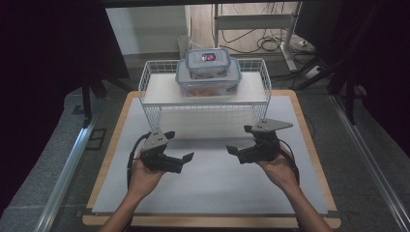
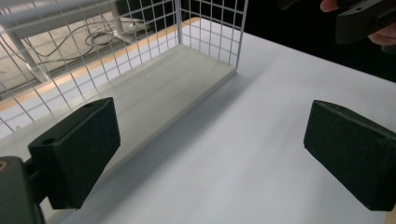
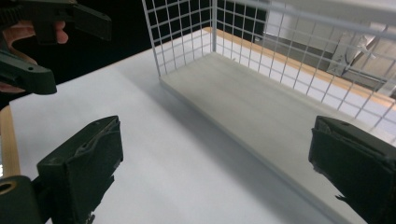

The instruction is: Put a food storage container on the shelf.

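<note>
A white wire rack [image 1: 263, 79] stands at the back of the white table top [image 1: 208, 188]. On its upper shelf a small clear lidded container [image 1: 208, 62] is stacked on a larger clear lidded container [image 1: 209, 83]. The lower shelf [image 2: 154, 93] [image 3: 261, 107] lies bare. My left gripper [image 1: 180, 145] [image 2: 215, 154] hovers open in front of the rack's left end, nothing between its jaws. My right gripper [image 1: 238, 138] [image 3: 219, 163] mirrors it at the right end, also open and holding nothing. Each gripper view catches the other gripper [image 2: 364, 18] [image 3: 42, 28] in an upper corner.
The wooden edge [image 1: 113, 145] of the board frames the white top. Metal rails [image 1: 63, 179] run along both sides below the table. Behind the rack, a desk frame [image 1: 290, 34] and loose cables [image 1: 268, 43] lie on the floor. Dark curtains flank the scene.
</note>
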`<state>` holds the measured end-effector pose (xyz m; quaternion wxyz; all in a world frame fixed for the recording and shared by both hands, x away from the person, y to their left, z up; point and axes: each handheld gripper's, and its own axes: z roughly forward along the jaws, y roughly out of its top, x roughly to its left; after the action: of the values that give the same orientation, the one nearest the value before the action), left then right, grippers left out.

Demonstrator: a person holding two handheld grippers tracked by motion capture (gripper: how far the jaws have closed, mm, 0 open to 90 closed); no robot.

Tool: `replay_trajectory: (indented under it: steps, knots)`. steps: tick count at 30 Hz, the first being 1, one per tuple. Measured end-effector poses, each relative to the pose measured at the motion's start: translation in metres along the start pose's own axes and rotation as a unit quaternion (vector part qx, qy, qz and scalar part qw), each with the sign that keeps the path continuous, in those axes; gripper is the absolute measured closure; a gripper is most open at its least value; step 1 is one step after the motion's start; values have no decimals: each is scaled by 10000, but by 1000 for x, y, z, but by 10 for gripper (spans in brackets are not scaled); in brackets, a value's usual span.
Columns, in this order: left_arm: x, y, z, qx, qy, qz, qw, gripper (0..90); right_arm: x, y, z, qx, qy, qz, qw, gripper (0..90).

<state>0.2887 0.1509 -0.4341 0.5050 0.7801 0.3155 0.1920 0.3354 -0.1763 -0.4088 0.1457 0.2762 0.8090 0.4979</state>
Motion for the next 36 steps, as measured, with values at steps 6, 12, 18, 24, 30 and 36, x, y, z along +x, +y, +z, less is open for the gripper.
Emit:
replay_trajectory:
  steps: [6, 12, 18, 24, 30, 36]
  knots:
    - [-2, -11, -3, 86, -33, -1, 10000, 35, 2, -14, -6, 72, -9, 75, 9999, 24]
    - [-2, -21, -11, 203, -31, -9, 9998, 34, 5, -27, -11, 148, -83, 45, 9998, 24]
    - [-5, -35, -17, 222, -19, -110, 9997, 36, 8, -39, -14, 177, -221, -44, 9996, 26]
    - [-8, -53, -21, 346, 63, -83, 9993, 38, 9, -54, -18, 199, -268, -11, 9994, 26]
    - [-13, -71, -25, 482, 239, 26, 9986, 44, 9, -71, -22, 309, -359, -40, 9989, 26]
    - [-19, -85, -31, 614, 304, 56, 9976, 44, 11, -87, -25, 483, -413, -107, 9979, 26]
